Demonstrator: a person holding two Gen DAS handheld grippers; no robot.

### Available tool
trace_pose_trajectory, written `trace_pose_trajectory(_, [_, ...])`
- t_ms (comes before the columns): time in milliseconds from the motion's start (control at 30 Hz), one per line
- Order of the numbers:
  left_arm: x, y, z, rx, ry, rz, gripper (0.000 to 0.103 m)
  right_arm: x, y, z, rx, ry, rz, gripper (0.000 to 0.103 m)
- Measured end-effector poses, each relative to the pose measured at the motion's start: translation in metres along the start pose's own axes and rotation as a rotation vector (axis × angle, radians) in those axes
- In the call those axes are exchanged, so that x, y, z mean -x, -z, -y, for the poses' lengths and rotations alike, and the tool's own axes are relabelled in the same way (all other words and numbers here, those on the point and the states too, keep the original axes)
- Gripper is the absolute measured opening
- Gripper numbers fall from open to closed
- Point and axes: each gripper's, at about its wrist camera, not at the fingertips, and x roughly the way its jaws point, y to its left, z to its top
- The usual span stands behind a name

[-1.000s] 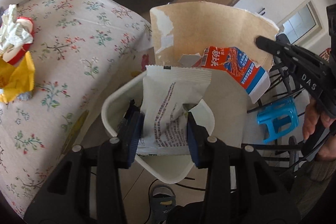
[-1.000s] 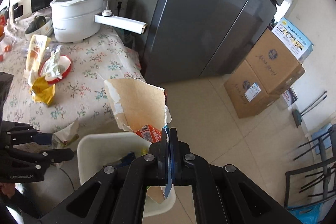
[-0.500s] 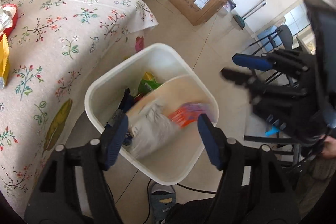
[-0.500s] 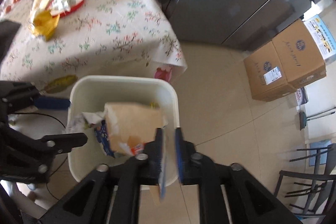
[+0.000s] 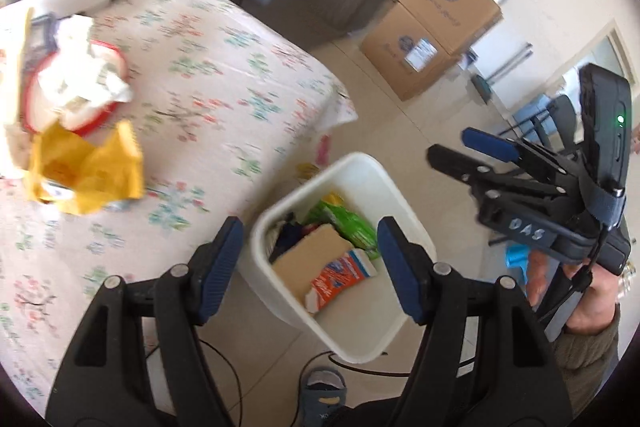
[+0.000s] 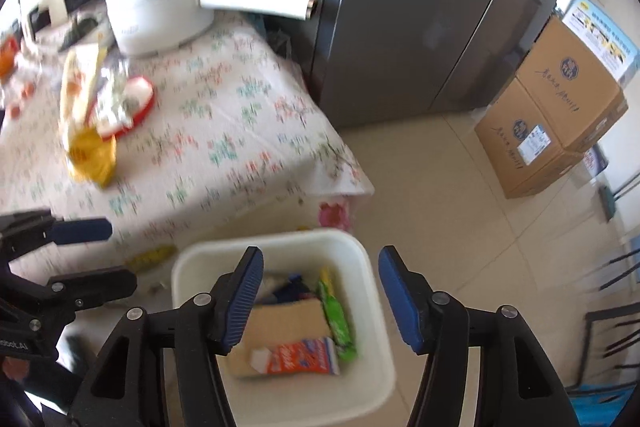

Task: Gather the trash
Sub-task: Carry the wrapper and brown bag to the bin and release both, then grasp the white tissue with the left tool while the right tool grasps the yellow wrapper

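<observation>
Jaws of both the left gripper (image 5: 310, 267) and right gripper (image 6: 320, 297) now gape wide and empty; the cardboard (image 6: 286, 323) and orange carton (image 6: 298, 355) they held a second ago lie in the white bin (image 6: 372, 311) beside the floral table (image 6: 240, 131).

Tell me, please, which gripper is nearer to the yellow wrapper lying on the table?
Left. The left gripper hangs open over the table edge and white bin, beside the yellow wrapper. The right gripper, also open, hangs over the bin's far side, farther away.
</observation>
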Motion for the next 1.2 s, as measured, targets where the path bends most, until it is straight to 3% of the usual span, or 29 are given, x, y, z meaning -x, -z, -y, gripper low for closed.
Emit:
trace_pose_trajectory(133, [0.019,-0.014,-0.037,0.058,-0.126,0.045,0.070,0.007,-0.017,0.001,-0.147,-0.117,0.105,0.079])
trace_pose_trajectory(300, [0.039,-0.024,-0.093,0.170,-0.263,0.086,0.070,-0.003,-0.036,-0.018,-0.223,-0.255,0.139,0.081])
trace_pose_trajectory(467, [0.049,-0.027,-0.136,0.276,-0.270,0.090,0.070,-0.022,-0.052,-0.046,-0.259,-0.356,0.109,0.083])
trace_pose_trajectory(667, [0.064,-0.024,-0.193,0.532,-0.212,0.098,0.070,-0.058,-0.063,-0.090,-0.249,-0.494,-0.004,0.083])
trace_pose_trajectory(933, [0.044,-0.025,-0.199,0.548,-0.201,0.081,0.070,-0.104,-0.055,-0.147,-0.191,-0.603,-0.191,0.083])
trace_pose_trajectory(1033, [0.039,-0.029,-0.199,0.519,-0.234,0.088,0.070,-0.113,-0.054,-0.154,-0.209,-0.624,-0.215,0.083])
trace_pose_trajectory(1133, [0.030,-0.032,-0.197,0.476,-0.265,0.074,0.063,-0.117,-0.054,-0.161,-0.205,-0.631,-0.224,0.083])
trace_pose_trajectory(1200, [0.026,-0.032,-0.200,0.476,-0.278,0.065,0.052,-0.117,-0.054,-0.163,-0.203,-0.633,-0.221,0.083])
